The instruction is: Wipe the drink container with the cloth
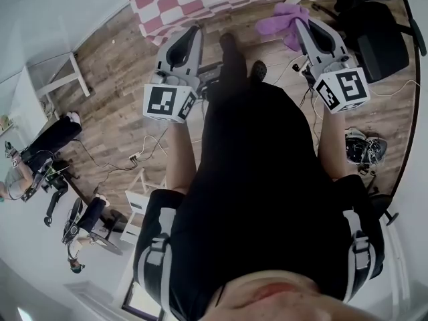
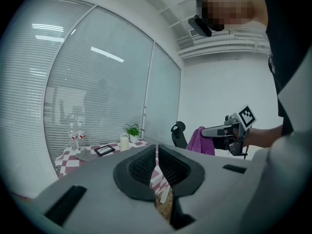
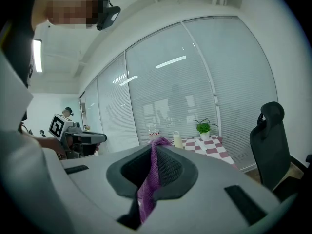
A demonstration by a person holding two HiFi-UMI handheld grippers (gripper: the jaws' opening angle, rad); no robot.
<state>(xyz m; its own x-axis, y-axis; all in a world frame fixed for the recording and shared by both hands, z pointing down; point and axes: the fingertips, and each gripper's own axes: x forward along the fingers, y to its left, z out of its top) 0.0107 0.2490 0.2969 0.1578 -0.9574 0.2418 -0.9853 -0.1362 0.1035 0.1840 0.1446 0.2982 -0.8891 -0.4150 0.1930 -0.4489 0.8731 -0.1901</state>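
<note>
The pale cream cylindrical drink container [image 2: 124, 142] stands on the red-and-white checked table [image 2: 66, 158], well ahead of both grippers. The purple fuzzy cloth [image 3: 150, 179] is pinched in the right gripper [image 3: 156, 149], while the left gripper [image 2: 156, 155] is closed on nothing. An unsteadied wipe could topple the container, and the thinly pinched cloth might slip. Only the gripper views show the container; only the head view shows the floor cables [image 1: 134, 157].

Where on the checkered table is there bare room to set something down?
The near strip of the checkered table is bare, along the edge facing the person. Towards the window it is crowded: bottles, flat black item, white container, plant.
</note>
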